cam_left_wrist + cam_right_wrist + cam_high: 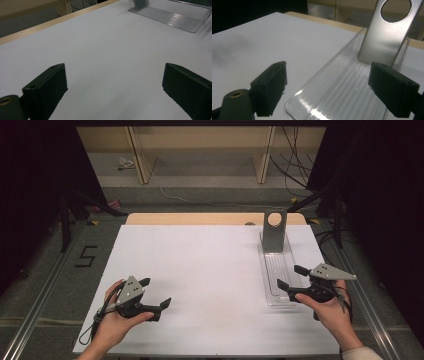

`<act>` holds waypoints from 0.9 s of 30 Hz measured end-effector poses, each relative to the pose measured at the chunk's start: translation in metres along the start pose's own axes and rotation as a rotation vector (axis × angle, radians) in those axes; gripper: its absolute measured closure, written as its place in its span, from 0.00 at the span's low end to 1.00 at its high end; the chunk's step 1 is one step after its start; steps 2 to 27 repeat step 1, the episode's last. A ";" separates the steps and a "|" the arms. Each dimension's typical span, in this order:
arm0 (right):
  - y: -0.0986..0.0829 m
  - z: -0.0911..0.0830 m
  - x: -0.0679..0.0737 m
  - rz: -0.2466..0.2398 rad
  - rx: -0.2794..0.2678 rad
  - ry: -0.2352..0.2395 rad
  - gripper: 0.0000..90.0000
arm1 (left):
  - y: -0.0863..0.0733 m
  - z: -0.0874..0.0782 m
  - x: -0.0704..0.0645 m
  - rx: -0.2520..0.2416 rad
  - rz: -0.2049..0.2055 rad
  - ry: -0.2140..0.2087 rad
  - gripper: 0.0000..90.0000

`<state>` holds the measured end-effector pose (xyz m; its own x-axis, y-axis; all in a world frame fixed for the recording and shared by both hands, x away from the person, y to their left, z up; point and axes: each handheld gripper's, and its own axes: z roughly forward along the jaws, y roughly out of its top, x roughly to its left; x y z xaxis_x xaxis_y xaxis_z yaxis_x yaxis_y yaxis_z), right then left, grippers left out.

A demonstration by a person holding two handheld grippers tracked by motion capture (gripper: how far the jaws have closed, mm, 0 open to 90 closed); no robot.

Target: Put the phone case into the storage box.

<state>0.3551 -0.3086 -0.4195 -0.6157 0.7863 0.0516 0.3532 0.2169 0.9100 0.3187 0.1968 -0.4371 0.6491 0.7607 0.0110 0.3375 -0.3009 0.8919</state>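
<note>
Down on the white table top (210,270), a clear plastic tray (276,275) serves as the landmark: it lies lengthwise, running away from the person, and a grey metal plate (274,231) with a round hole near its top stands upright at the tray's far end. The tray's floor is ribbed and bare in front of that plate.

Right at the tray's near end sits the right gripper (289,276), held in the person's right hand (332,312). Its jaws stand wide apart and grip nothing; in the right gripper view (327,86) they frame the tray's (342,85) near rounded corner, one jaw over the white surface beside the tray, the other over the tray's floor, with the metal plate (384,40) rising beyond them.

Well apart from the tray, on the far side of the table top from it, the left gripper (155,292) rests in the left hand (112,322). Its jaws are also spread wide and empty. In the left gripper view (113,87) they point across bare white surface toward the tray (172,18), which lies far off in the upper corner.
</note>
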 end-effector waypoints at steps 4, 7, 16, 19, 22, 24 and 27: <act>0.000 0.000 0.000 0.001 0.001 0.000 0.18 | 0.000 0.000 0.000 0.000 0.000 0.000 0.06; 0.000 0.000 0.000 0.001 0.001 0.000 0.18 | 0.000 0.000 0.000 0.000 0.000 0.000 0.06; 0.000 0.000 0.000 0.001 0.001 0.000 0.18 | 0.000 0.000 0.000 0.000 0.000 0.000 0.06; 0.000 0.000 0.000 0.001 0.001 0.000 0.18 | 0.000 0.000 0.000 0.000 0.000 0.000 0.06; 0.000 0.000 0.000 0.001 0.001 0.000 0.18 | 0.000 0.000 0.000 0.000 0.000 0.000 0.06; 0.000 0.000 0.000 0.001 0.001 0.000 0.18 | 0.000 0.000 0.000 0.000 0.000 0.000 0.06; 0.000 0.000 0.000 0.001 0.001 0.000 0.18 | 0.000 0.000 0.000 0.000 0.000 0.000 0.06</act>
